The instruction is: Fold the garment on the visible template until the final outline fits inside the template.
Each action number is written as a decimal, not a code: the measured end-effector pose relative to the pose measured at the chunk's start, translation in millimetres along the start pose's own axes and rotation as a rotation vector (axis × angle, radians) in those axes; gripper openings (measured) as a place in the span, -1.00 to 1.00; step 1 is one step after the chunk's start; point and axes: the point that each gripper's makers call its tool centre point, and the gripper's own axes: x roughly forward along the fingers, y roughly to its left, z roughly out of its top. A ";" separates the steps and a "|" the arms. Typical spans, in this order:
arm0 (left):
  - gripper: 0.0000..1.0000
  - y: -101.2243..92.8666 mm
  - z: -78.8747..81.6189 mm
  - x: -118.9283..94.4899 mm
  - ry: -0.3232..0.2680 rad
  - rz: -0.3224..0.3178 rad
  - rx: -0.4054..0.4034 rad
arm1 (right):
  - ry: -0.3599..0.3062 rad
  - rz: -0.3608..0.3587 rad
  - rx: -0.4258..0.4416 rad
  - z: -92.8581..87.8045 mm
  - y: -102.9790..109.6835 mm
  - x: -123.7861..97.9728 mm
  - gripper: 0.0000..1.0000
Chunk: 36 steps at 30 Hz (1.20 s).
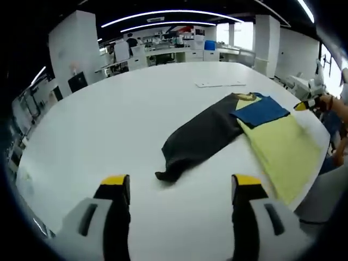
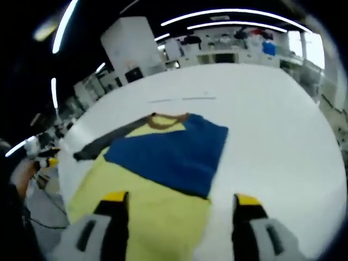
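The garment lies flat on the white table. It has a long dark grey sleeve stretched toward me, a blue panel and a wide yellow part by the table's edge. My left gripper is open over bare table, short of the sleeve's end. In the right gripper view the blue panel lies over the yellow part, with a brown collar and the grey sleeve beyond. My right gripper is open just above the yellow cloth, holding nothing.
A thin pale sheet lies flat on the table past the garment. The right gripper's yellow tip and a hand show beyond the table's edge. Desks, white pillars and people stand at the back of the room.
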 end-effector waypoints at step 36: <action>-0.27 50.6 -39.1 72.0 0.144 0.044 -0.070 | 0.009 0.055 -0.103 -19.7 50.5 -40.2 0.69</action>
